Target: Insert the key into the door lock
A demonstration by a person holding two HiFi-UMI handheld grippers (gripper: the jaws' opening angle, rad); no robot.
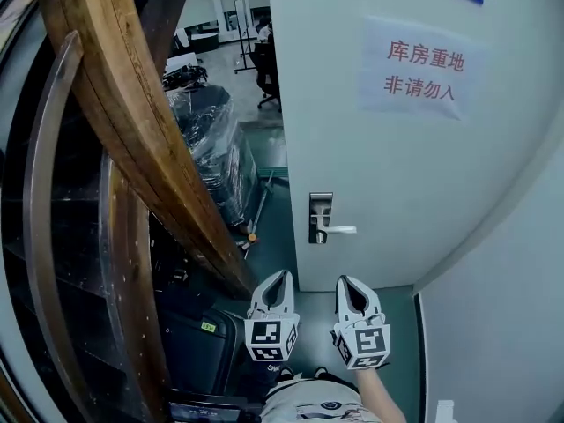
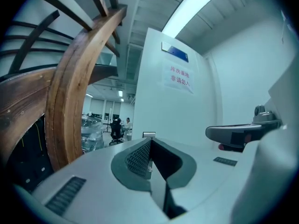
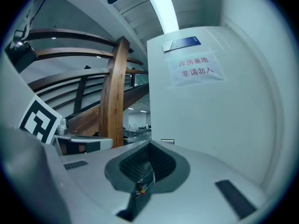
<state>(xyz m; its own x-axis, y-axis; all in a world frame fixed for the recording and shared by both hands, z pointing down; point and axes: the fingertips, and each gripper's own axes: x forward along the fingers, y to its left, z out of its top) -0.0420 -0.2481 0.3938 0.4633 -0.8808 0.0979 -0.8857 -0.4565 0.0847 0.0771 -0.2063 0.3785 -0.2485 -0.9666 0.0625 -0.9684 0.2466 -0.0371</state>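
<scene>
Indoor hall with a dark teal floor (image 1: 264, 203) and office space far behind. At left a curved wooden stair beam (image 1: 132, 122) runs diagonally, with a plastic-wrapped stack (image 1: 207, 139) past it. Right of that stands a white door (image 1: 397, 183), with a metal lock plate (image 1: 321, 210) and lever handle (image 1: 340, 230) near its left edge; the keyhole is too small to make out. Up right on the door is a paper sign (image 1: 421, 69) with red characters. Both grippers are low in the head view, side by side, pointing at the door and well short of it. The left gripper (image 1: 280, 277) has its jaws pressed together; a pale sliver shows between the pads, possibly just a gap, and nothing is clearly held. The right gripper (image 1: 344, 280) is also closed and, in its own view, pinches a thin silvery key (image 3: 148, 174) between the ribbed pads (image 3: 135, 162), with a small red-and-yellow bit at the key's lower end. The key is well apart from the lock plate.
</scene>
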